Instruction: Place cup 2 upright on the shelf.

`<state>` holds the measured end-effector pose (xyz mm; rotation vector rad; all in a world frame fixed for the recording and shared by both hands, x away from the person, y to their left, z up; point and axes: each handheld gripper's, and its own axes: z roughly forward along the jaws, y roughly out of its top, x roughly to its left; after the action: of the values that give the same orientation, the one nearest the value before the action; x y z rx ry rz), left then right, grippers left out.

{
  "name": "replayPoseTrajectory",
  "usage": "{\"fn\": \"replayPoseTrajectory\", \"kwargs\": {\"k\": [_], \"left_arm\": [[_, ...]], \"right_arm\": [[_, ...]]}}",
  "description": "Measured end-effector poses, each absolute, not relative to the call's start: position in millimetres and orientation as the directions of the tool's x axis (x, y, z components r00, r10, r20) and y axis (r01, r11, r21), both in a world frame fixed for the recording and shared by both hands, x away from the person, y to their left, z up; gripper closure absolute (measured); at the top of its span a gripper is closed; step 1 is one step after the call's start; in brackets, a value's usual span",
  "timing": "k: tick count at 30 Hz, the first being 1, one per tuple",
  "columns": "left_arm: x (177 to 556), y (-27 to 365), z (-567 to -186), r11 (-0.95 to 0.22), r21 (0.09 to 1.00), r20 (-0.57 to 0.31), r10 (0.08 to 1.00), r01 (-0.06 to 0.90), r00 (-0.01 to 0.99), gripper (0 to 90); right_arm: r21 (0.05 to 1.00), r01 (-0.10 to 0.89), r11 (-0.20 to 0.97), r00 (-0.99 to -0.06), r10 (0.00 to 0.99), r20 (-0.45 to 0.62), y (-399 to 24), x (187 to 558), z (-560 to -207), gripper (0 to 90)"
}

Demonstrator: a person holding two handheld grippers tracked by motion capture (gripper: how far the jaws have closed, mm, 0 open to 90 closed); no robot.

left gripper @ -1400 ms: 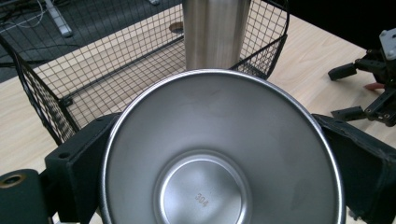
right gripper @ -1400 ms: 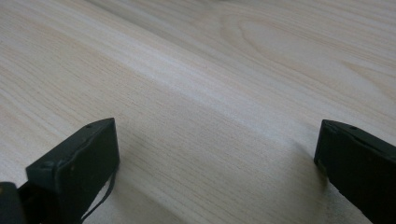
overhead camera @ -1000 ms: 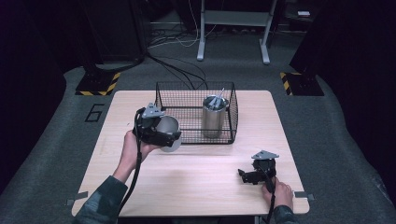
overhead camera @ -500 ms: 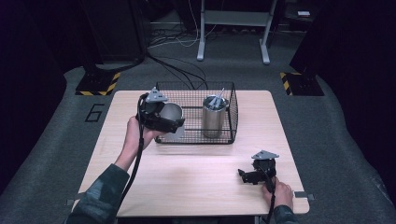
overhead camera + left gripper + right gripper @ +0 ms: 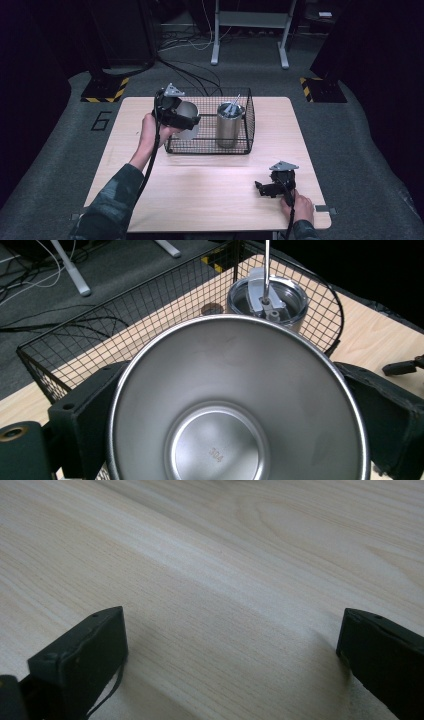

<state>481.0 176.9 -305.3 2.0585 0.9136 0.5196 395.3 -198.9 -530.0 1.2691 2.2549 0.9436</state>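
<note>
A lab or test studio: dark carpeted floor (image 5: 60, 150) with loose cables (image 5: 190, 45), hazard-striped blocks (image 5: 105, 90), a metal stand (image 5: 250, 30), one plain wooden table (image 5: 210, 195).

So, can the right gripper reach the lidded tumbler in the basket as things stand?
Probably yes: the right gripper is open and empty, the basket is open on top, and bare table lies between it and the tumbler.

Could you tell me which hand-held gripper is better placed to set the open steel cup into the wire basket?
Left. The left hand-held gripper already grips the cup at the basket's left wall, beside the lidded tumbler. The right hand-held gripper rests open on the table, far from the basket.
</note>
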Motion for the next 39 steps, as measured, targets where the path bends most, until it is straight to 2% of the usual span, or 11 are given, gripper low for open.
{"fn": "replayPoseTrajectory", "kwargs": {"k": [19,39], "left_arm": [[523,169,-323,-0.413,0.781,0.044,0.785,0.469,0.618,6.5],[547,156,-348,-0.420,0.756,0.041,0.796,0.502,0.605,6.5]], "right_arm": [[0.715,0.596,0.366,-0.518,0.855,-0.005,-199,395,-530,0.0],[0.717,0.599,0.357,-0.510,0.860,-0.002,-198,395,-530,0.0]]}}
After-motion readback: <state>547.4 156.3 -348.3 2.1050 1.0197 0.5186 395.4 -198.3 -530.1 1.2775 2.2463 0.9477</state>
